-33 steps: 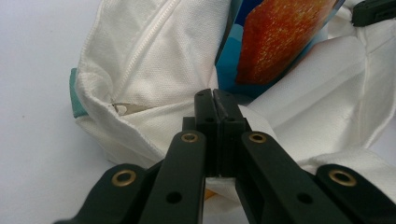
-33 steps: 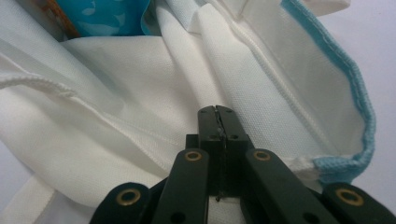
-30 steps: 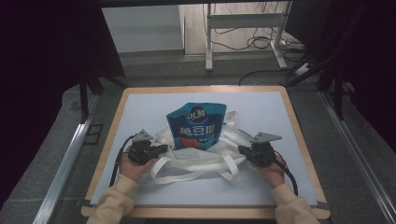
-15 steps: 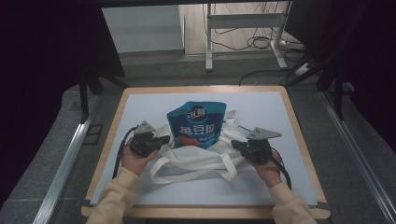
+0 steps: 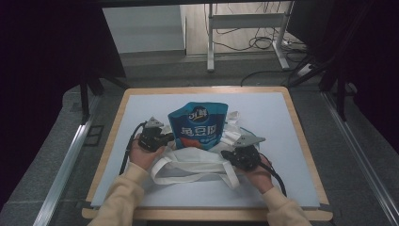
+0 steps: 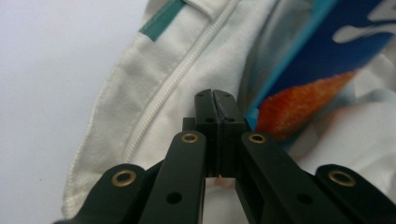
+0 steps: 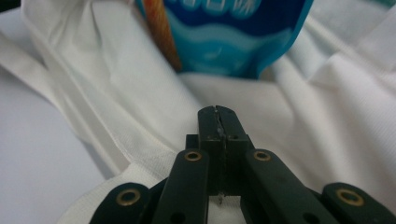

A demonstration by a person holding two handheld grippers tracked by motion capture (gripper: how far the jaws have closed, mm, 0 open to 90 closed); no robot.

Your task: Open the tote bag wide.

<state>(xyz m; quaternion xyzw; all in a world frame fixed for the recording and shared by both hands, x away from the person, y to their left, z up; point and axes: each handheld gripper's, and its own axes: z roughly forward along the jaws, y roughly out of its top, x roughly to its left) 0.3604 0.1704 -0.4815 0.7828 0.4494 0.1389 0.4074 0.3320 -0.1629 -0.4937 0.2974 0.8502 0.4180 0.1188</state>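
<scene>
Jaws of both grippers closed tight, each pinching a fold of the white bag's cloth near its mouth, as far as the gripper views let one judge. Left gripper [image 5: 162,138] grips the left edge beside the zip seam; right gripper [image 5: 229,154] grips the right edge. Between them the bag [image 5: 197,162] lies on the table [image 5: 282,181], handles trailing toward the person. Blue pouch [image 5: 200,126] sits half inside the mouth, top poking out. Likely purpose: holding both sides taut so the pouch slides fully in.
</scene>
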